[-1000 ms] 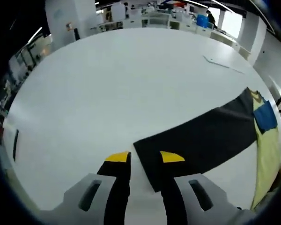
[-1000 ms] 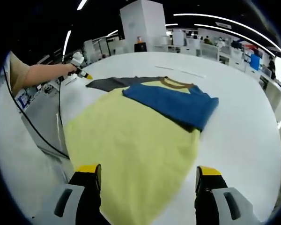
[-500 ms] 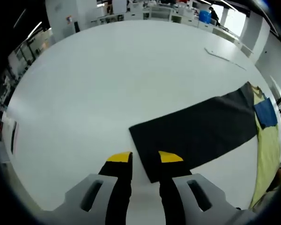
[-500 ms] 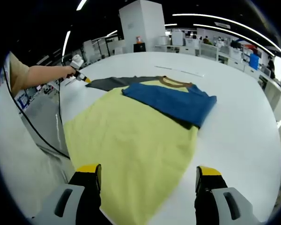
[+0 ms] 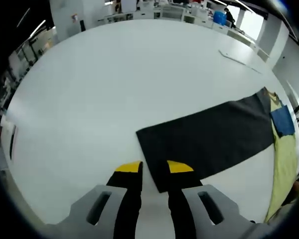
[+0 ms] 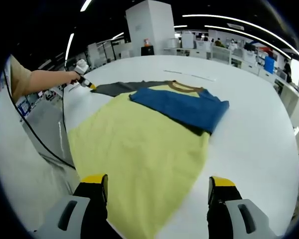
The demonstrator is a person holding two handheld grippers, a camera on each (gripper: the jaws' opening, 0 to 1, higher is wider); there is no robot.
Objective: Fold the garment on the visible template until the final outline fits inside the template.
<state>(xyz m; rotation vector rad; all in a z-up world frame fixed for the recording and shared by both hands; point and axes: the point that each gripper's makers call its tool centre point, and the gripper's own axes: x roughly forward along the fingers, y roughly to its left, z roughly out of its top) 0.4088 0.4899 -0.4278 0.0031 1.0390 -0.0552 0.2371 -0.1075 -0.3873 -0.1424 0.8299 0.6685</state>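
A yellow shirt lies flat on the white table, collar away from me. Its blue sleeve is folded across the chest. Its dark grey sleeve stretches straight out to the side. My left gripper is at that sleeve's cuff end, its jaws a narrow gap apart with the cuff's near corner in the gap. In the right gripper view, the left gripper sits at the tip of the dark sleeve. My right gripper hovers wide open over the shirt's hem, holding nothing.
A person's arm holds the left gripper, and a black cable hangs past the table's left edge. A thin pale strip lies on the table beyond the collar. Desks and pillars stand far behind.
The left gripper's jaws have drawn slightly closer together around the cuff corner, and its view has tipped a little. The right gripper and the shirt body have hardly moved.
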